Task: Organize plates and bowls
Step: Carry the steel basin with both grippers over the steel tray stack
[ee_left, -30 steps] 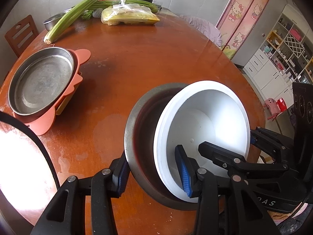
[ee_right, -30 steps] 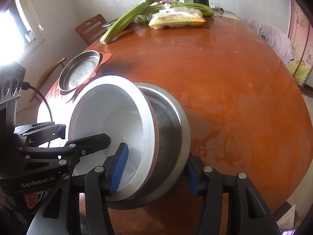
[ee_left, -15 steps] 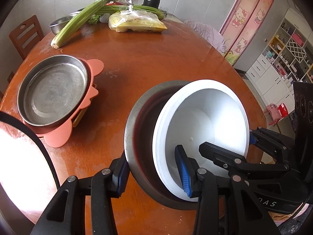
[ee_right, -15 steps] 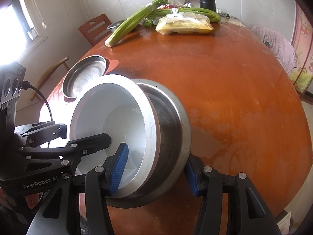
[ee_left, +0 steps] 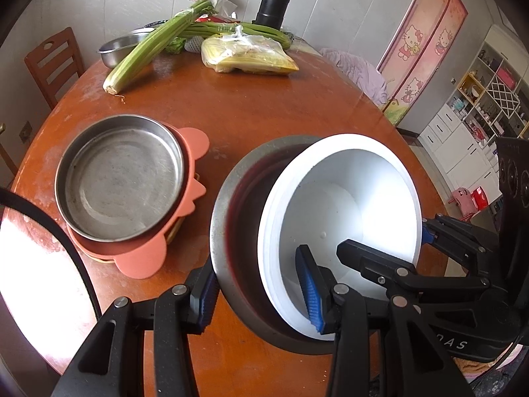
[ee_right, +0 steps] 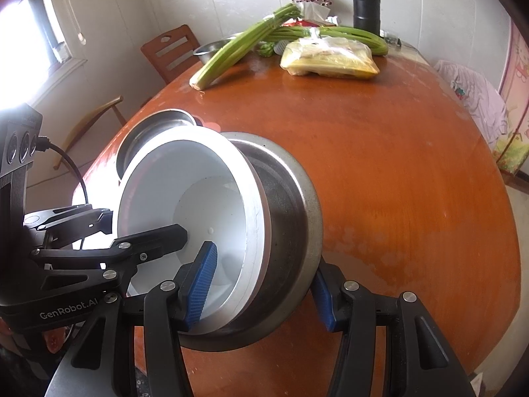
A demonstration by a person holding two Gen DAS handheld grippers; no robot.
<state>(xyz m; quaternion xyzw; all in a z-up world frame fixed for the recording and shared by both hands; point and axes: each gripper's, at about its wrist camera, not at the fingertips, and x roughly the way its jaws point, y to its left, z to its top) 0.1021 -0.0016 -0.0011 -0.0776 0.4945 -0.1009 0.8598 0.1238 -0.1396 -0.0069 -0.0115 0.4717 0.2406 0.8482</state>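
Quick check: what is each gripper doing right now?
Left gripper: shut on the bowls.
Right gripper: shut on the bowls, opposite side.

white bowl (ee_left: 347, 205) nested in steel bowl (ee_left: 238, 231), tilted above table.

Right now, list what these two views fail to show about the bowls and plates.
- Steel bowl underside: both views, faces away.
- What lies under the pink plate: left view, steel pan and plate cover it.
- Pan: right view, white bowl hides most.
- Far steel bowl: celery covers it.
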